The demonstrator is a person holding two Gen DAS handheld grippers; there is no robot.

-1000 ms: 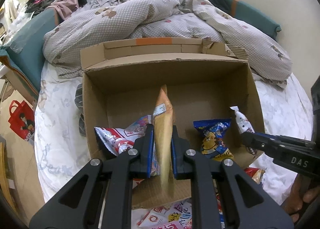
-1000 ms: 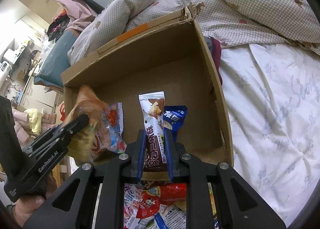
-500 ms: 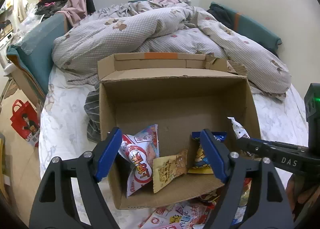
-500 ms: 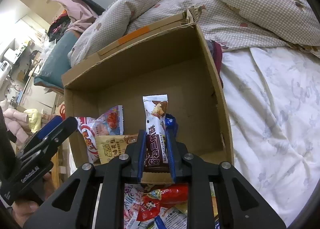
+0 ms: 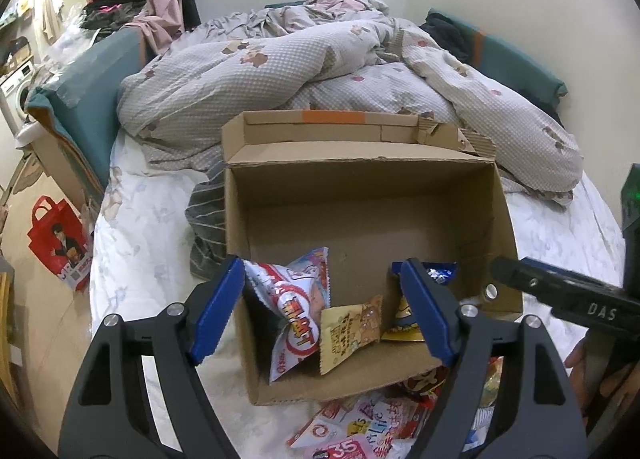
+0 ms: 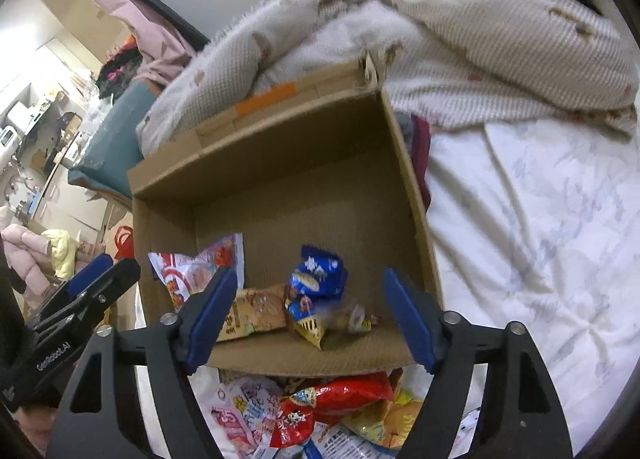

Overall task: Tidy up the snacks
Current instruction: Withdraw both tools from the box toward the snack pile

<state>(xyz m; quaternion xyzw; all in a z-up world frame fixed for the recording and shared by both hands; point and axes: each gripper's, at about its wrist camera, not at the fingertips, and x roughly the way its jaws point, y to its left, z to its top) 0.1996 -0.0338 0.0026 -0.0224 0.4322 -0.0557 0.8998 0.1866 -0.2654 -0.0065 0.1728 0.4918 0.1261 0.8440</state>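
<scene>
Snack packets sit in the cardboard box (image 5: 360, 195) on the bed: a red-and-white bag (image 5: 298, 315), a tan packet (image 5: 350, 333), a blue bag (image 6: 316, 279). More snacks (image 6: 332, 411) lie just outside. The left gripper (image 5: 322, 313) stands released; the right gripper (image 6: 308, 315), marked "DAS", is opening, nothing gripped.

Both wrist views close above, angled down, sharing the cardboard box (image 5: 360, 195).

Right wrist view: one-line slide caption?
Right gripper, jaws opening and empty, above a cardboard box holding snack packets; more snacks lie on the bed.
</scene>
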